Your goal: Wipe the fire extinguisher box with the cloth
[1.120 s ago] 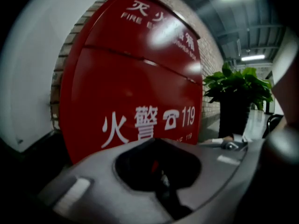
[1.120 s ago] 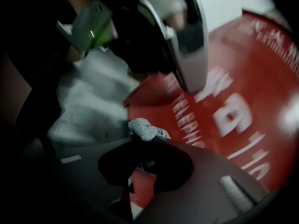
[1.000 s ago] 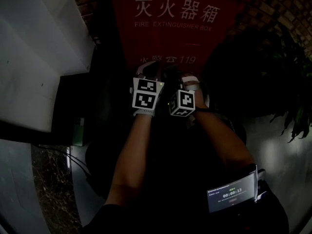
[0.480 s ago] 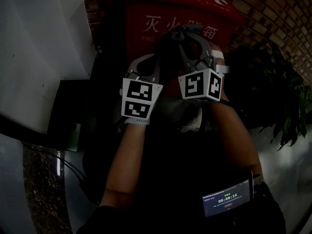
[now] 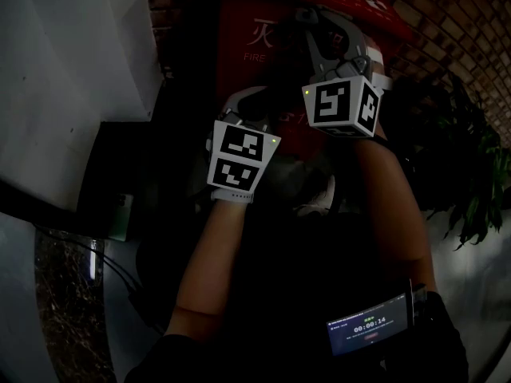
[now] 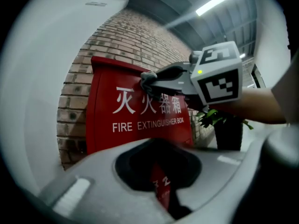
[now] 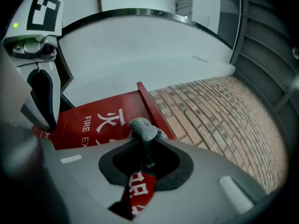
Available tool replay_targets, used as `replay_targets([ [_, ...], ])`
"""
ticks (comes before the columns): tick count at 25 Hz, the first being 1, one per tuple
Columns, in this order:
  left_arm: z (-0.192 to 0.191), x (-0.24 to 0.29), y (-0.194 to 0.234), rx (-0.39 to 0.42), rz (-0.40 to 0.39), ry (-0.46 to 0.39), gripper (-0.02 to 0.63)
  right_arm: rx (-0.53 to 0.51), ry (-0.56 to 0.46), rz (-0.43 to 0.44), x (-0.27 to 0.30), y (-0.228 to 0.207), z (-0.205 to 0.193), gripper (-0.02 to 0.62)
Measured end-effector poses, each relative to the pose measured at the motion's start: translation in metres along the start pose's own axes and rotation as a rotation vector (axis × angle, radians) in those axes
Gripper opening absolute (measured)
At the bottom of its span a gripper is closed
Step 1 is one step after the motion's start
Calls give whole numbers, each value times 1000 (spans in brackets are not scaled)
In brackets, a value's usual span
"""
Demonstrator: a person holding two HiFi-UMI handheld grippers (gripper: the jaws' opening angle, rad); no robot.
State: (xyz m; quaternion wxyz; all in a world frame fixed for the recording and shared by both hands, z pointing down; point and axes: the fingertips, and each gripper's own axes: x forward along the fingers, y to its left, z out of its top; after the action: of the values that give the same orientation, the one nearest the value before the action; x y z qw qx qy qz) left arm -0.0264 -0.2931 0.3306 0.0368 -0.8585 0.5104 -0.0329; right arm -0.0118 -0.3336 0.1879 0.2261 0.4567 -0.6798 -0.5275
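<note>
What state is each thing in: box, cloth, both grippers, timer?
fire extinguisher box: upright against the brick wall.
cloth: bunched, pinched in jaws, up at the box's top edge.
right gripper: shut on the cloth.
left gripper: shut, empty, short of the box.
timer screen: lit.

The fire extinguisher box (image 5: 239, 46) stands straight ahead of me, and its red front blocks my whole forward reach. It backs onto the brick wall (image 5: 463, 22), so I see no way behind it. On my left a white wall (image 5: 72, 62) stands just beside the box, leaving only a narrow dark slot. On my right a potted plant (image 5: 471, 174) crowds the box's far side. The right tool (image 5: 302, 16), pinching the cloth (image 7: 142, 127), is at the upper front. The left tool (image 5: 249, 100) hangs lower, near it, narrowing the room between them. There is open room above the box's top edge, along the brick.
</note>
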Motion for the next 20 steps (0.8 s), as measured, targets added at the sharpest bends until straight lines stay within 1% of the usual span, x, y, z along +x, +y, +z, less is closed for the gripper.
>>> replay_targets([
  [5, -6, 4, 4, -29, 16, -41, 3, 0, 29, 65, -8, 36, -13, 63],
  [9, -18, 7, 10, -21, 47, -26, 3, 25, 54, 114, -14, 68, -26, 64],
  [12, -28, 10, 11, -8, 48, -30, 3, 27, 72, 163, -20, 99, -36, 64],
  [15, -43, 15, 10, -16, 35, -44, 3, 20, 85, 205, -24, 135, -48, 66],
  [17, -56, 17, 13, -30, 42, -49, 3, 40, 102, 250, -28, 161, -57, 66],
  [20, -84, 20, 16, -48, 62, -21, 3, 72, 136, 311, -35, 199, -71, 66],
])
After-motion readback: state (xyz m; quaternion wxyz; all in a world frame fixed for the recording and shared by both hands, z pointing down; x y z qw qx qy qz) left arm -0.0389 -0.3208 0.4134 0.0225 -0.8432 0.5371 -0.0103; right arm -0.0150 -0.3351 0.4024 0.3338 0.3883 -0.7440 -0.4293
